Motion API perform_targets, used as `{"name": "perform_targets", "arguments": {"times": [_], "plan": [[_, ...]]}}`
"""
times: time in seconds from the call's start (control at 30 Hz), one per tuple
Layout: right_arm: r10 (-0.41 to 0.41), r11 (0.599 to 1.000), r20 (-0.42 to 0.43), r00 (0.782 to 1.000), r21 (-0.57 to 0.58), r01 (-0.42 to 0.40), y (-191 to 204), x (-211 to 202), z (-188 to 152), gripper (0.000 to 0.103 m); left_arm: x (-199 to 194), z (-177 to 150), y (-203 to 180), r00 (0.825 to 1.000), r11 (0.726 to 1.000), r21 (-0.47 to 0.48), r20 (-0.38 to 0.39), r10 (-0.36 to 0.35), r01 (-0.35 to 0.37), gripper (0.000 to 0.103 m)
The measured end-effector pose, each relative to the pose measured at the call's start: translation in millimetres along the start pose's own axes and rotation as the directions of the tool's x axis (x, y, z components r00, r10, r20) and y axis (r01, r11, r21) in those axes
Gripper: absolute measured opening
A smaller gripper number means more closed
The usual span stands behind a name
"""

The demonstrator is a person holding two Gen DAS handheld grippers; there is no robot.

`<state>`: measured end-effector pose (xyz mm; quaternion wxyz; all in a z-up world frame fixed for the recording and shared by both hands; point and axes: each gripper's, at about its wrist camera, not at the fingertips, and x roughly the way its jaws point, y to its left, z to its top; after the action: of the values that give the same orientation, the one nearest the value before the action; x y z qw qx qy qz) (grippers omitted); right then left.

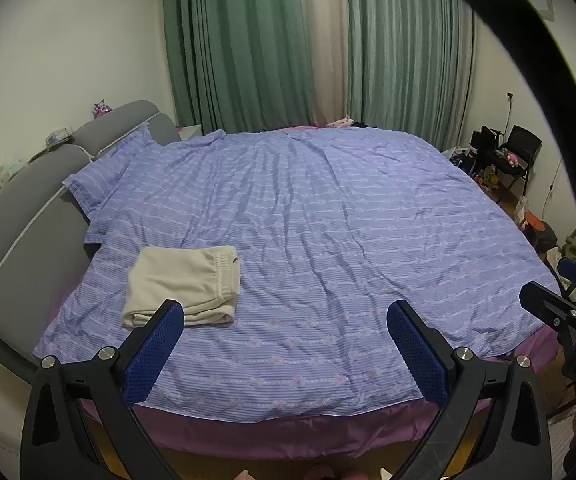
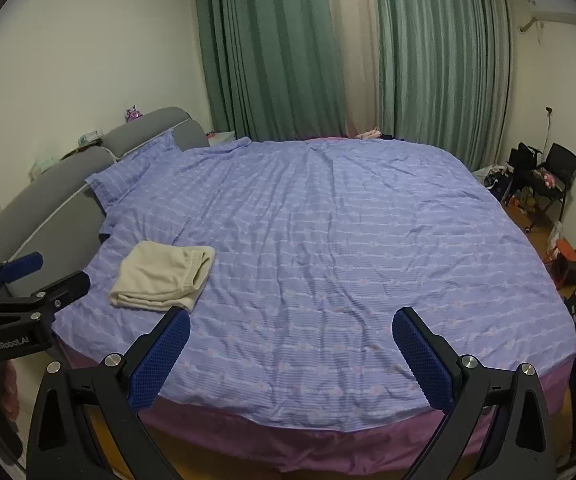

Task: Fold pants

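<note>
Cream pants (image 1: 184,284) lie folded in a compact stack on the left side of the purple striped bed cover (image 1: 328,220), waistband to the right. They also show in the right wrist view (image 2: 164,276). My left gripper (image 1: 286,320) is open and empty, held above the bed's near edge, with its left fingertip just in front of the stack. My right gripper (image 2: 290,326) is open and empty, right of the pants. Each gripper appears at the edge of the other's view.
A grey padded headboard (image 1: 20,208) and a pillow (image 1: 108,168) lie at the left. Green curtains (image 1: 248,40) hang behind. A black chair (image 2: 556,176) and floor clutter stand at the right. A purple sheet edge (image 2: 288,444) hangs at the near side.
</note>
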<state>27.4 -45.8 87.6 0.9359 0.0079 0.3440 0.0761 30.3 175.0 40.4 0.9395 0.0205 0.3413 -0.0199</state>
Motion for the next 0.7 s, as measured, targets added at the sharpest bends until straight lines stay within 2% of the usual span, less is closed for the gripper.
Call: {"name": "perform_targets", "arguments": {"times": [0.3,0.7], "plan": [[-0.01,1.0,0.009,1.0,-0.005,0.011,-2,-7,0,0.102,-5,-2,-6,1.0,1.0,0.017,0.01,0.018,-0.018,0.103],[-0.027,1.0,0.014,1.0,-0.002,0.027,-7,-14,-1,0.102,-8,-3,-15,1.0,1.0,0.029,0.015,0.005,-0.005,0.103]]}}
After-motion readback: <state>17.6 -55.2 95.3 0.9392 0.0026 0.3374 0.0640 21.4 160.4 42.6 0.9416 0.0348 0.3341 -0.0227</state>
